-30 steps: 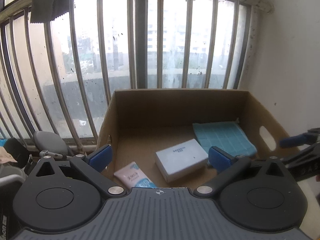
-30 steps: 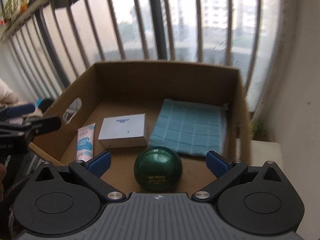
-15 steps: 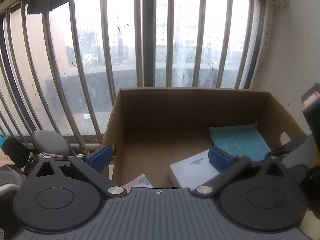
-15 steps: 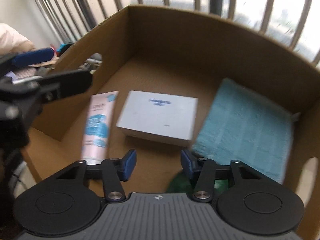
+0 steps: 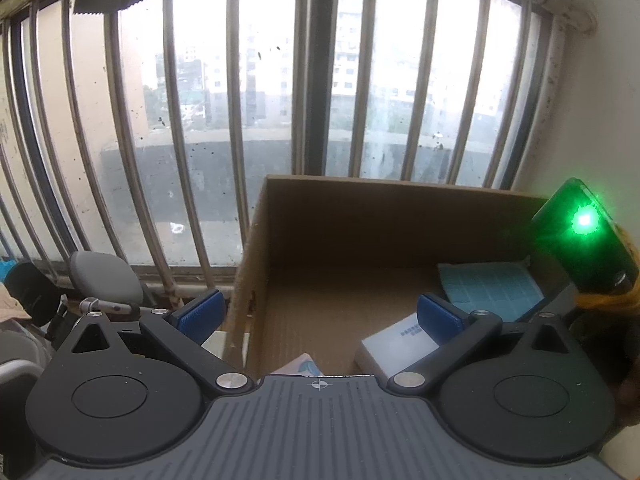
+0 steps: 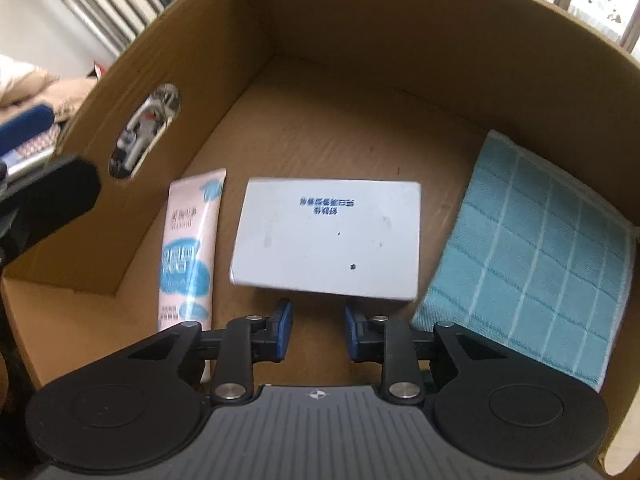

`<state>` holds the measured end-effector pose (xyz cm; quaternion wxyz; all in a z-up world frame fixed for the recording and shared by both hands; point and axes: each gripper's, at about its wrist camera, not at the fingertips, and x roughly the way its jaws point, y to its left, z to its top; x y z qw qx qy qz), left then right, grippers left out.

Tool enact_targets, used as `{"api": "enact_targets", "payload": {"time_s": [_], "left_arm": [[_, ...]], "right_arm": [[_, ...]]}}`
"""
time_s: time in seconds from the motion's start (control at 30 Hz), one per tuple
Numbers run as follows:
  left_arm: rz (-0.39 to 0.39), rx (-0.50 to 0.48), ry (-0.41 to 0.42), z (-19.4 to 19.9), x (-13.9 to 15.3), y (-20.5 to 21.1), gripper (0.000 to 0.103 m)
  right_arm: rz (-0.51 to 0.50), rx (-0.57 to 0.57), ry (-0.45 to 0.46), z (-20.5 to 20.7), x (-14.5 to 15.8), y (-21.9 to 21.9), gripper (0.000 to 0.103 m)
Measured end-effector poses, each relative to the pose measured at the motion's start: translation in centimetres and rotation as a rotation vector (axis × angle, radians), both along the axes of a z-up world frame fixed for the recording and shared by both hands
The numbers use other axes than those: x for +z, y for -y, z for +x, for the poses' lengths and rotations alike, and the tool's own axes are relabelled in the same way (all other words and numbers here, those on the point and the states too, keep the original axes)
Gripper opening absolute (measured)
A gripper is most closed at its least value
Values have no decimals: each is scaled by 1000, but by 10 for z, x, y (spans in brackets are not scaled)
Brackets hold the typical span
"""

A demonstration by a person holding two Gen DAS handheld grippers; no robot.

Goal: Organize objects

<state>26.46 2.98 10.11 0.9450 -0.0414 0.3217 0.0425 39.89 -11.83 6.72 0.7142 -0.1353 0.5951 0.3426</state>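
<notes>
Daylit barred window (image 5: 320, 80), spotted glass, white wall (image 5: 600, 120) at its right.

Backlit by window (image 5: 280, 80), box (image 6: 360, 60) interior dim, fisheye-warped edges.

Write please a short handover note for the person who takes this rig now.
Left tongs: wide open, empty, spanning the box's left wall.
Right tongs: partly closed, nothing between them, low inside the box.
On the box floor, lying flat: tube at left, white pack in the middle, cloth at right.
Done: these three are packed.
Left: no further items show; check around the box.
</notes>
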Motion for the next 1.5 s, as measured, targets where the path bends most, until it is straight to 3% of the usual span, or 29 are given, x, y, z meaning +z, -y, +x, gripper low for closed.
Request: {"api": "enact_targets", "payload": {"time_s": [0.57, 0.77, 0.8, 0.9, 0.93, 1.27, 1.5], "left_arm": [[-13, 45, 11, -12, 8, -8, 103], [-21, 31, 27, -19, 13, -5, 103], [-23, 26, 30, -21, 13, -4, 103], [-28, 8, 35, -24, 14, 1, 103], [-29, 3, 36, -24, 15, 3, 103], [-33, -34, 24, -25, 12, 13, 103], [-30, -17, 27, -24, 11, 8, 103]], "right_arm": [[111, -100, 12, 18, 20, 21, 29], [141, -180, 75, 2, 65, 75, 32], [131, -195, 87, -2, 71, 83, 33], [83, -233, 98, -12, 79, 103, 63], [63, -243, 99, -15, 77, 107, 68], [-79, -185, -11, -15, 35, 93, 73], [-38, -197, -14, -16, 30, 90, 74]]}}
